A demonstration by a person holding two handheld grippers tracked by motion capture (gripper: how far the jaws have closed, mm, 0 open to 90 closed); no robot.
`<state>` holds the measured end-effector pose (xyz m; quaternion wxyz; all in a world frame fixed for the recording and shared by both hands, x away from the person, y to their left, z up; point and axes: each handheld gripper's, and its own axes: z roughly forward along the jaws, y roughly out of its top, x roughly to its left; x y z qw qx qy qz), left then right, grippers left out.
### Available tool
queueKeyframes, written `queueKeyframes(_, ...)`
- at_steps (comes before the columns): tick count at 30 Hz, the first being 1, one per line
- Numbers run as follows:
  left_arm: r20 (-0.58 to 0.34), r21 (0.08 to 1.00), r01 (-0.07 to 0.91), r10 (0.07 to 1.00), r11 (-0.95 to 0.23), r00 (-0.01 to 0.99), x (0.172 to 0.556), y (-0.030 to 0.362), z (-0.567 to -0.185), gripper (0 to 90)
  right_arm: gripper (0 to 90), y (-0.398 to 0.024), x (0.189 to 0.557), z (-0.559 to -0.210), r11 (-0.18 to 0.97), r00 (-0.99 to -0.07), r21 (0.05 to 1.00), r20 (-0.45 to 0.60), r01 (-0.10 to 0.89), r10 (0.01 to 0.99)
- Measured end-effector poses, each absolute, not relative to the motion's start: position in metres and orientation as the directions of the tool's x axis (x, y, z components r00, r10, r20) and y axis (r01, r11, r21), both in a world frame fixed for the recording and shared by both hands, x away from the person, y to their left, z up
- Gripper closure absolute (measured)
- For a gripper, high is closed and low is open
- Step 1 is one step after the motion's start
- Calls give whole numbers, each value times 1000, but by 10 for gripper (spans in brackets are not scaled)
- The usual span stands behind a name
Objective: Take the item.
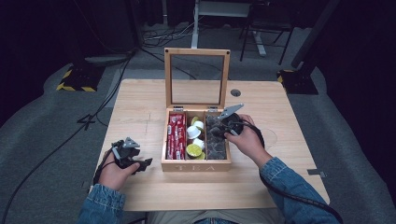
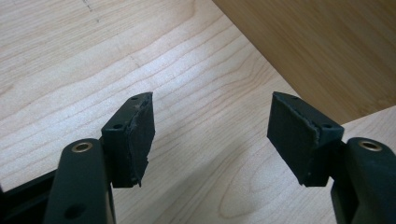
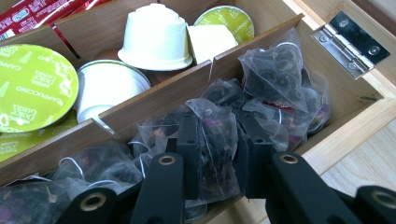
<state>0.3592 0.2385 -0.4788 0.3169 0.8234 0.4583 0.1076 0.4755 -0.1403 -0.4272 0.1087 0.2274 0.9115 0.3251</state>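
A wooden tea box (image 1: 196, 166) stands open at mid-table, its glass lid (image 1: 196, 52) upright. Its right compartment holds several dark pyramid tea bags (image 1: 216, 140). My right gripper (image 1: 224, 127) dips into that compartment from the right. In the right gripper view, my right gripper (image 3: 219, 140) has its jaws closed on one tea bag (image 3: 210, 121), with the mesh pinched between the pads. My left gripper (image 1: 144, 163) rests low over the table to the left of the box. In the left gripper view, my left gripper (image 2: 210, 126) stands open with only bare tabletop (image 2: 93, 70) between its pads.
The middle compartment holds white capsules (image 3: 156, 39) and green-lidded ones (image 3: 32, 84); the left one holds red sachets (image 1: 176, 135). The box's side wall (image 2: 317, 46) is close ahead of my left gripper. A metal hinge (image 3: 352, 44) sits at the box's back corner.
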Motion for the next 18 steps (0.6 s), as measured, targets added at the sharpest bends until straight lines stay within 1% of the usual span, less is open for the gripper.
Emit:
queueKeyframes(4,-119,615,694,825,-376,552,361,240,-483,325,745,-142,475,-426,671,-870,653,-37,352,492)
queueKeyframes(11,-128,607,702,826,-372,549,363,241,-488,324,746,-147,475,-419,624,-865,698,-13,351,501)
queueKeyframes(18,-128,622,693,826,-364,549,364,242,-490,319,745,-150,471,-409,583,-867,736,10,344,499)
